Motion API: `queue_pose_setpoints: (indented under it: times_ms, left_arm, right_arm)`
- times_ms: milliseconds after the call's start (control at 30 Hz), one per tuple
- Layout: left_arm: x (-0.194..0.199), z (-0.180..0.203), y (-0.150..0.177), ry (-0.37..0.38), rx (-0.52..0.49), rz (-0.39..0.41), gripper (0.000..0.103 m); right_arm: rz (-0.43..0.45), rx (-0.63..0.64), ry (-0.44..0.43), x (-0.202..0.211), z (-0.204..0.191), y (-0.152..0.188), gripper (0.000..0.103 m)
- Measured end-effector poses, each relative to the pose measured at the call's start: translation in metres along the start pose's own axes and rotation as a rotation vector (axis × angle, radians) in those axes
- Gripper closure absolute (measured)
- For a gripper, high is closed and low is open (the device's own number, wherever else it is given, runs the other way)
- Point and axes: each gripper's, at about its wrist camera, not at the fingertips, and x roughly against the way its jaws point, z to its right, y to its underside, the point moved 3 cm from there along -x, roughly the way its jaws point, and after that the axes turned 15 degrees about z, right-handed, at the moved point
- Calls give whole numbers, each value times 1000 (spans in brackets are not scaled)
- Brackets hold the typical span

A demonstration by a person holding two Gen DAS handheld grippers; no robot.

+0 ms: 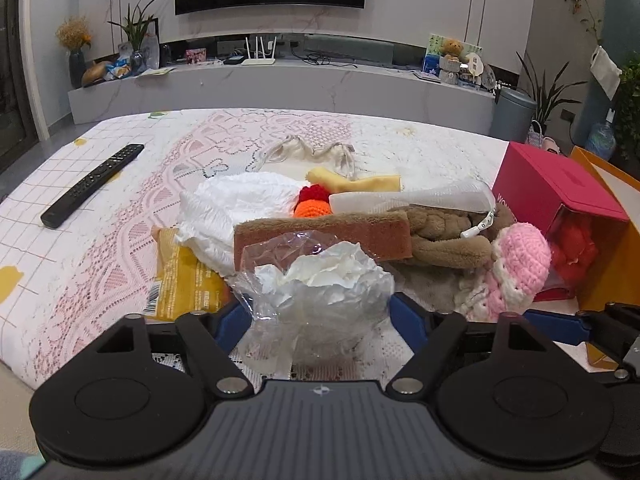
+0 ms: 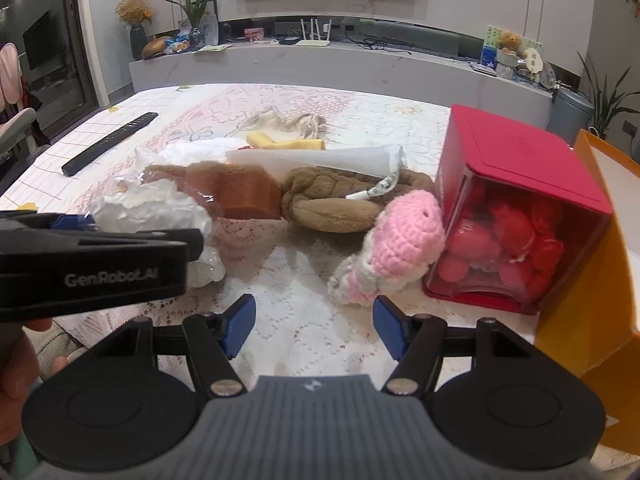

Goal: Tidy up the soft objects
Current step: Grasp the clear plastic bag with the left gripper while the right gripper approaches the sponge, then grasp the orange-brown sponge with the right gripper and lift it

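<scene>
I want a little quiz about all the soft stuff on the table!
1. True or false: the remote lies on top of the pile.
2. What sits between the fingers of the left hand-held gripper? A) pink knit B) clear bag of white paper C) sponge
3. Fill in: the red box holds ____ coloured things.

Key:
1. False; it lies apart, on the cloth at the left.
2. B; the pads stand either side of it, open.
3. Red.
</scene>
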Motion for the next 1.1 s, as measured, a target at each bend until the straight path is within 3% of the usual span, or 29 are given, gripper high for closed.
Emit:
queue_pose_setpoints:
  times_ms: [33, 300, 600, 867, 1067, 1100]
  left_arm:
    - [-2, 0, -1, 19, 15, -2, 38]
    - [13, -3, -10, 54, -12, -13, 56]
    - [37, -38, -29, 4, -4, -4, 57]
    - [23, -58, -25, -33, 40, -25, 56]
    - [20, -65, -23, -26, 74, -20, 56]
    - [21, -66, -23, -24, 79, -20, 56]
  right_arm:
    - [0, 2, -5, -1, -1, 0, 38]
    - [22, 68, -72, -2, -16, -4, 39]
    - [74, 279, -108, -19, -42, -13, 40]
    - [139, 587, -85, -49, -72, -17, 25]
    - [151, 802, -100, -67, -95, -7, 27]
    - [155, 833, -100, -70, -98, -4, 33]
